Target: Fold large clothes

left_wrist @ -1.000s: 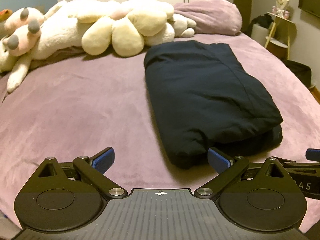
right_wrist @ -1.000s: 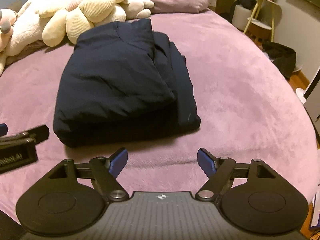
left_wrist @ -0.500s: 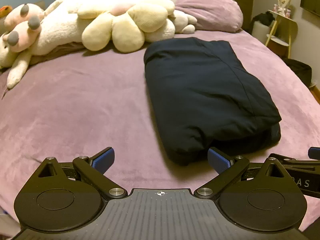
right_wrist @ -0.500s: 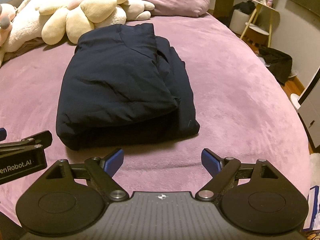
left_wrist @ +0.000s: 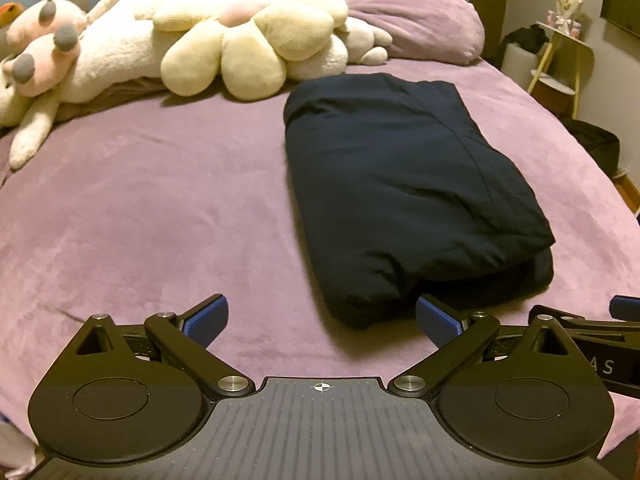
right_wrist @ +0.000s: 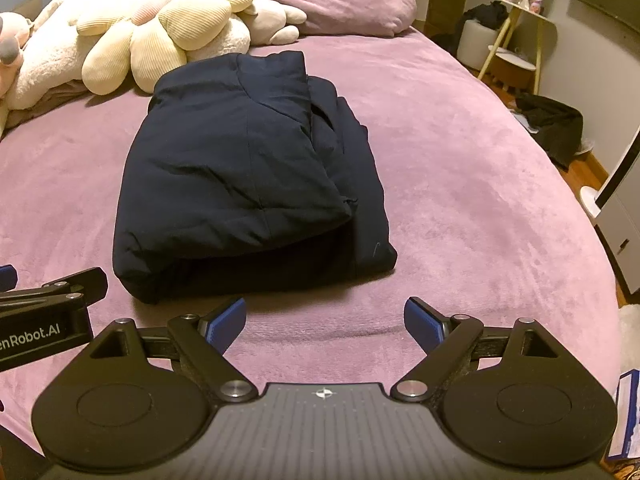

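Note:
A dark navy garment (left_wrist: 404, 184) lies folded into a thick rectangle on the purple bed (left_wrist: 160, 208); it also shows in the right wrist view (right_wrist: 248, 172). My left gripper (left_wrist: 322, 318) is open and empty, just short of the garment's near edge, left of its middle. My right gripper (right_wrist: 325, 320) is open and empty, a little back from the garment's near right corner. Each gripper's body shows at the edge of the other's view.
Cream and pink plush toys (left_wrist: 200, 48) and a purple pillow (left_wrist: 420, 28) lie along the bed's far side. A small side table (right_wrist: 516, 36) and a dark bag (right_wrist: 552, 124) stand on the floor to the right.
Both grippers have pulled back a little from the folded garment and stay open. The garment has not moved.

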{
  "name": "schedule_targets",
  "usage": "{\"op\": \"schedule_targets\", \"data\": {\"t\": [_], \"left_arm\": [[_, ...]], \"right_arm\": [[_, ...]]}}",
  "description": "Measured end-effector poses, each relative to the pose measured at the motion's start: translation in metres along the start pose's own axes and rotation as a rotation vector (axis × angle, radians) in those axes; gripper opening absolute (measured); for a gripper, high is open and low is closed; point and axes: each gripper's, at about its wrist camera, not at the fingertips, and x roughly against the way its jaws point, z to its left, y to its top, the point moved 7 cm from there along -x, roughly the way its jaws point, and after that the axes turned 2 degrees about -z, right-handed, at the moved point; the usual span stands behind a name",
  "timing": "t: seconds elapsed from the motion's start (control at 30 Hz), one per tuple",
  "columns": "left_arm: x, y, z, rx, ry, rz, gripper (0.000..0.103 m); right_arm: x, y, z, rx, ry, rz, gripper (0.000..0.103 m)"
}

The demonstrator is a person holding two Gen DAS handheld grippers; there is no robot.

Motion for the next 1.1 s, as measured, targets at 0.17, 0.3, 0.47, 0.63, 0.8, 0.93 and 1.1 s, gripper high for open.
{"op": "schedule_targets", "data": {"t": [0.17,0.3,0.47,0.63,0.8,0.93,1.1], "left_arm": [[0.0005,0.0006,-0.0016,0.008,-0.012,0.004,0.103],[0.0009,0.0004,-0.0019,0.012,-0.011,0.009,0.103],[0.0003,0.0011,-0.0022,0.012,-0.010,0.013,0.103],[-0.0010,0.0007,-0.0038,0.009,-0.006,0.021,0.103],[-0.0027,-0.0015,-0.0043,0.015,0.000,0.037,0.103],[-0.0040,-0.0026,-0.0043,0.021,-0.003,0.048,0.103],[-0.0044,-0.0037,-0.0050,0.017,-0.004,0.053,0.103]], "right_arm": [[0.0007,0.0004,-0.0001,-0.003,0.001,0.001,0.088],[0.0017,0.0010,0.0004,-0.004,0.005,-0.001,0.088],[0.0023,0.0022,0.0002,-0.003,0.006,-0.004,0.088],[0.0026,0.0026,-0.0004,-0.001,0.008,-0.003,0.088],[0.0027,0.0030,-0.0003,-0.002,0.007,0.000,0.088],[0.0023,0.0036,0.0003,-0.004,0.008,0.000,0.088],[0.0019,0.0036,0.0005,-0.003,0.006,0.003,0.088]]}}
